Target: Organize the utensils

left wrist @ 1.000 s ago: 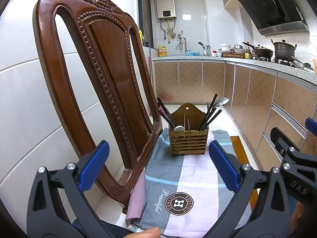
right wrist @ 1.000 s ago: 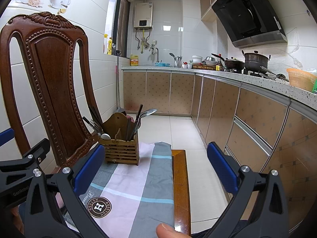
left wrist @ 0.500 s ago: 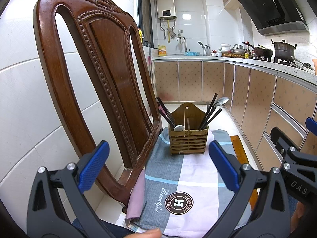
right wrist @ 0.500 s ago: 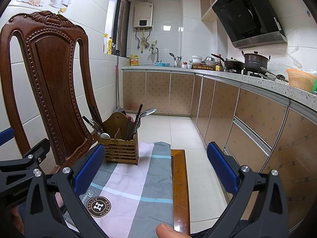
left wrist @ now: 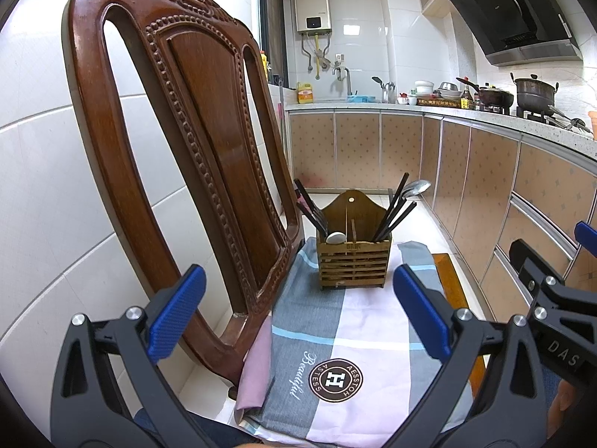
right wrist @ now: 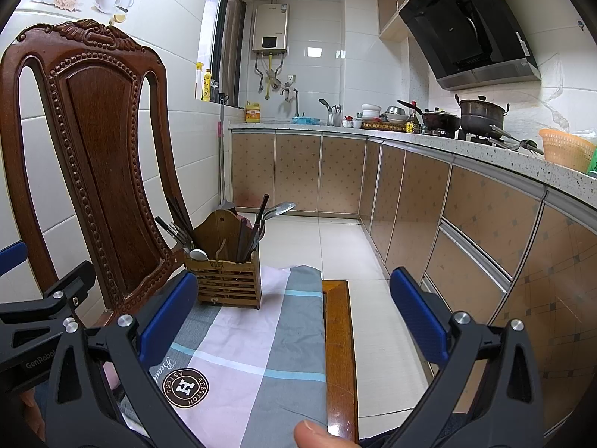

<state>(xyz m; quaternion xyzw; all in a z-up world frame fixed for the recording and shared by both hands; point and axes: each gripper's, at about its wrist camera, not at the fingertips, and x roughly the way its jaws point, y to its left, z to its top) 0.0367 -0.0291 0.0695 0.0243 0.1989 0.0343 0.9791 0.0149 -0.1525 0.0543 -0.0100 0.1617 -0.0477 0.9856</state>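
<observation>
Both sets of fingers are spread wide and empty, left gripper [left wrist: 294, 321] and right gripper [right wrist: 294, 317]. The wooden holder [left wrist: 353, 261] sits ahead between the left fingers on the chair's cloth [left wrist: 347, 339], chopsticks [left wrist: 395, 212] and spoon [left wrist: 417, 187] already standing in it. Nothing's shifted from half a second ago.

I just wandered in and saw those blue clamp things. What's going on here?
A person holds a two-finger gripper in each hand. The left gripper and right gripper are both open and empty, apart from a wooden utensil holder. It stands on a checked cloth on a chair seat, with chopsticks and spoons already in it.
</observation>
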